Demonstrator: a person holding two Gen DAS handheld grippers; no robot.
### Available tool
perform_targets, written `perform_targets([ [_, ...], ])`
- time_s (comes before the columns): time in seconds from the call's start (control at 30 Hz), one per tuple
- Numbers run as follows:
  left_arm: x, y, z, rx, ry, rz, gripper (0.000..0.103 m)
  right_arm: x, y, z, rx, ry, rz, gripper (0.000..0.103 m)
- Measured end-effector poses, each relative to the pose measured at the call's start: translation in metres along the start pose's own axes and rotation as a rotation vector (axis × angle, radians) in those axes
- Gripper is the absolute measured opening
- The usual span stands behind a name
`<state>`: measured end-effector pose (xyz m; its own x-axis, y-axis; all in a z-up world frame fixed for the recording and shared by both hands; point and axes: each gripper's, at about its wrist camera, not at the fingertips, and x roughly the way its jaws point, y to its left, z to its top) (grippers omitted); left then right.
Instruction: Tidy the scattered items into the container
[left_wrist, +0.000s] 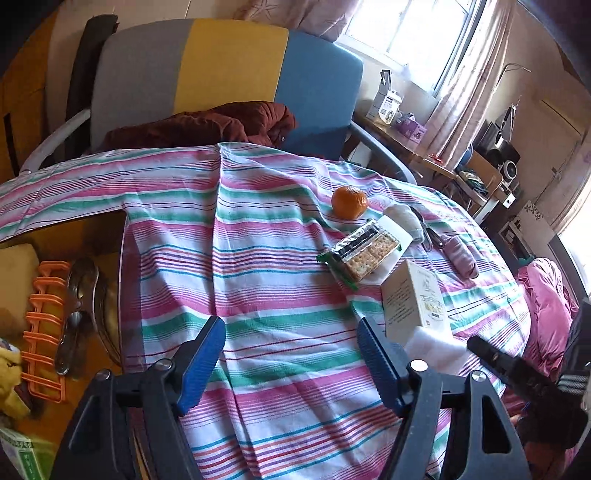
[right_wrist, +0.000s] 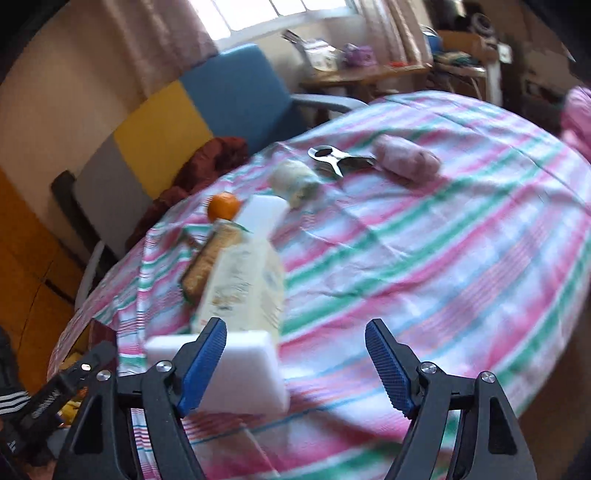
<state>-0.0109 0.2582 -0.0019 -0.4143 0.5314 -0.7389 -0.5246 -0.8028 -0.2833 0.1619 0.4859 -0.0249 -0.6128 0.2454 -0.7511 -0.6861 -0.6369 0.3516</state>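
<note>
Behind the cream box (right_wrist: 240, 280), crackers (right_wrist: 201, 267) hide; both hand-held grippers gape empty.

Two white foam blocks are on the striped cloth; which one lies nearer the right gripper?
The white foam block just in front of the right gripper, beside its left finger. The other white foam block lies farther off, by the round orange tangerine.

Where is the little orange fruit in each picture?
Left wrist view: the orange sits upper middle-right on the striped cloth, just behind the cracker packet.
Right wrist view: the orange is left of centre, peeking out behind the cracker packet and the tall cream box.
Shared landmark: the grey, yellow and blue chair back stands behind the orange in both.
</note>
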Motion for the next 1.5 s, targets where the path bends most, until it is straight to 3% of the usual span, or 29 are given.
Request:
perform_targets([
  [0.1, -0.003, -0.001, -0.002, 0.023, 0.008, 0.007, 0.075, 0.007, 0.001, -0.009, -0.008, 0.046, 0.008, 0.078],
  [0.2, -0.006, -0.002, -0.004, 0.039, 0.005, 0.002, 0.075, 0.016, 0.027, -0.023, -0.109, 0.114, 0.053, 0.078],
  [0.33, -0.021, 0.009, -0.001, 0.01, -0.045, 0.01, 0.075, 0.014, 0.077, -0.045, -0.25, 0.124, 0.223, 0.078],
  [0.4, -0.032, 0.016, 0.001, -0.016, -0.086, 0.025, 0.075, 0.014, 0.094, -0.05, -0.268, 0.145, 0.354, 0.078],
  [0.47, -0.04, 0.022, 0.002, -0.028, -0.107, 0.044, 0.075, 0.007, 0.102, -0.049, -0.288, 0.119, 0.397, 0.077],
  [0.57, -0.042, 0.022, 0.003, -0.021, -0.102, 0.041, 0.075, -0.006, 0.094, -0.034, -0.275, 0.014, 0.323, 0.077],
  [0.7, -0.031, 0.006, -0.002, 0.028, -0.041, -0.004, 0.075, 0.002, 0.077, 0.002, -0.222, -0.081, 0.095, 0.08],
  [0.87, -0.023, -0.012, -0.008, 0.117, -0.003, -0.002, 0.075, 0.042, 0.076, 0.014, -0.222, 0.021, 0.029, 0.079],
  [0.97, -0.017, -0.013, -0.009, 0.111, 0.039, -0.014, 0.075, 0.057, 0.075, 0.009, -0.248, 0.044, -0.013, 0.067],
  [1.0, -0.014, -0.013, -0.01, 0.104, 0.053, -0.025, 0.075, 0.06, 0.073, 0.009, -0.252, 0.046, -0.015, 0.058],
  [1.1, -0.006, -0.014, -0.009, 0.096, 0.105, -0.035, 0.075, 0.061, 0.065, 0.009, -0.28, 0.044, -0.006, 0.053],
  [1.2, 0.008, -0.018, -0.005, 0.076, 0.174, -0.069, 0.075, 0.056, 0.063, 0.016, -0.334, 0.037, 0.036, 0.052],
  [1.3, 0.028, -0.024, -0.002, 0.083, 0.25, -0.083, 0.076, 0.048, 0.077, 0.014, -0.483, 0.041, 0.045, 0.052],
  [1.37, 0.035, -0.022, -0.001, 0.053, 0.27, -0.086, 0.076, 0.043, 0.087, 0.006, -0.579, 0.066, 0.071, 0.052],
  [1.5, 0.034, -0.016, -0.002, 0.021, 0.258, -0.062, 0.077, 0.025, 0.093, -0.015, -0.65, 0.106, 0.134, 0.051],
])
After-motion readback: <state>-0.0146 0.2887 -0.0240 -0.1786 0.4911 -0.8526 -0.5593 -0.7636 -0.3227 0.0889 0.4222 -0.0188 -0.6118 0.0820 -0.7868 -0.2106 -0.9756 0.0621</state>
